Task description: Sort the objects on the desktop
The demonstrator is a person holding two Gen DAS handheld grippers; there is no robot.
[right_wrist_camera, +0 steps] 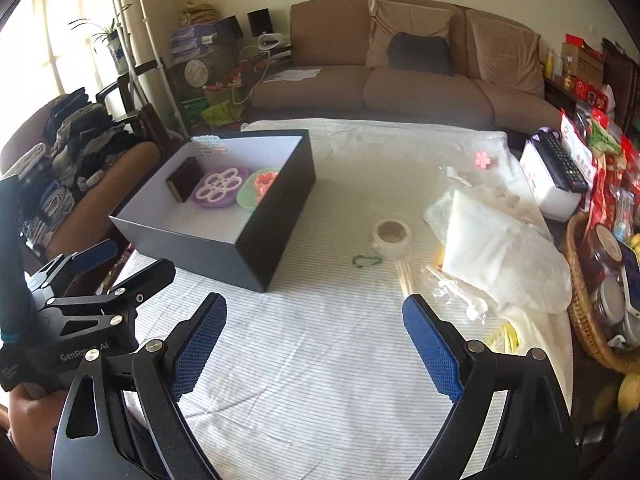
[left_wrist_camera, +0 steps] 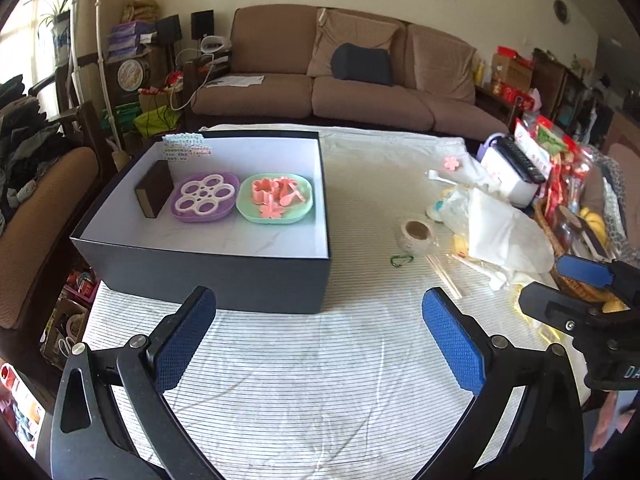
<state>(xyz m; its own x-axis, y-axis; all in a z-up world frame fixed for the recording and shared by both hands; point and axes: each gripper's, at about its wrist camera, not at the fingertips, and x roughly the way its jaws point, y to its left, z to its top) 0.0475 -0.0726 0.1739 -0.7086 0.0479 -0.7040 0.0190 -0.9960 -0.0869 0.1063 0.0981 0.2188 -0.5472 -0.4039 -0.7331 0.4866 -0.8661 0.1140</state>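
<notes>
Both tools hover over the striped cloth on the table (left_wrist_camera: 304,380) with nothing between their blue pads: the left tool (left_wrist_camera: 320,340) has its fingers spread wide, and the right tool (right_wrist_camera: 316,344) is likewise wide apart. Each shows in the other's view only in part, at the picture's edge. On the left half of the table sits a dark box (left_wrist_camera: 224,276) with a white lining; inside it a brown block (left_wrist_camera: 154,192) stands against the left wall, beside a purple dish (left_wrist_camera: 204,198) holding a white flower-shaped ring, and a green dish (left_wrist_camera: 276,200) holding pink flower pieces. From the right wrist the box's near wall hides most of the green dish. A lone pink flower piece (left_wrist_camera: 451,163) lies well apart from the box on the far right of the cloth. Nearer lie a tape roll (left_wrist_camera: 416,234), a small green clip (left_wrist_camera: 401,260) just beside it, and thin pale sticks (right_wrist_camera: 404,276). A crumpled white bag (right_wrist_camera: 492,252) covers other small things that cannot be made out. A wicker basket (right_wrist_camera: 584,312) is cut off at the right edge.
</notes>
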